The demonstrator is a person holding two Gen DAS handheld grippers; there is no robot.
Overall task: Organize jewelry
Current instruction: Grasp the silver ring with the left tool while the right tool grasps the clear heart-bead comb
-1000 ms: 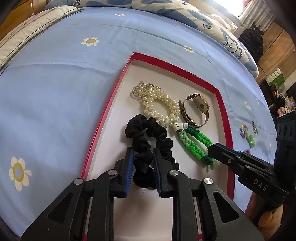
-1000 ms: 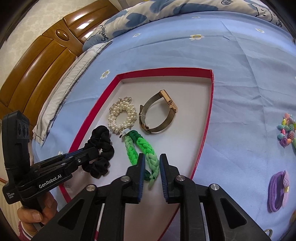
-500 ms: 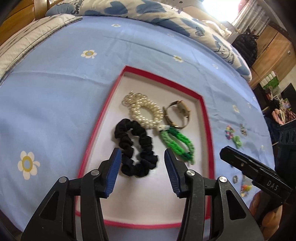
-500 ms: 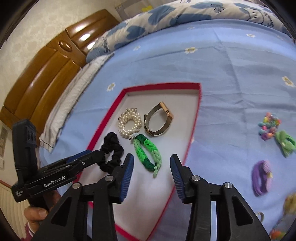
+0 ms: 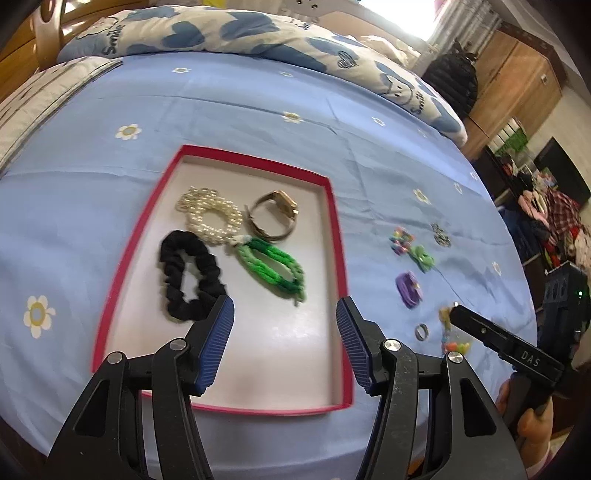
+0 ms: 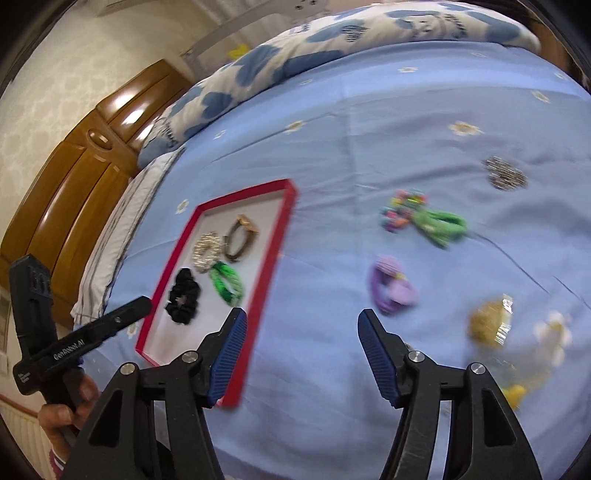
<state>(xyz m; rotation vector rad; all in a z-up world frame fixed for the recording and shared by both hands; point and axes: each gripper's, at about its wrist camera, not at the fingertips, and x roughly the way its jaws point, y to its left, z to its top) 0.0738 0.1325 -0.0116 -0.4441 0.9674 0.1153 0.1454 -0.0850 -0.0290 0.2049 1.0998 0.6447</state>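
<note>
A red-rimmed tray (image 5: 337, 236) (image 6: 275, 236) lies on the blue bedsheet. In it are a black scrunchie (image 5: 188, 275) (image 6: 183, 297), a green braided band (image 5: 273, 264) (image 6: 226, 282), a pearl bracelet (image 5: 210, 214) (image 6: 207, 251) and a gold watch (image 5: 275, 214) (image 6: 241, 236). My left gripper (image 5: 284, 339) is open and empty above the tray's near end. My right gripper (image 6: 301, 352) is open and empty over the sheet, right of the tray. A purple hair tie (image 6: 391, 286) (image 5: 408, 288) lies just beyond it.
Loose pieces lie on the sheet right of the tray: colourful beads (image 6: 400, 208) (image 5: 400, 240), a green bow (image 6: 441, 225) (image 5: 423, 256), a sparkly brooch (image 6: 504, 173) (image 5: 441, 236), a ring (image 5: 421, 330), a gold item in plastic (image 6: 489, 325). A pillow (image 5: 221, 31) lies at the back.
Both grippers let go of the black scrunchie and the green band, opened wide and pulled back. The right gripper swung right, toward the loose pieces.
</note>
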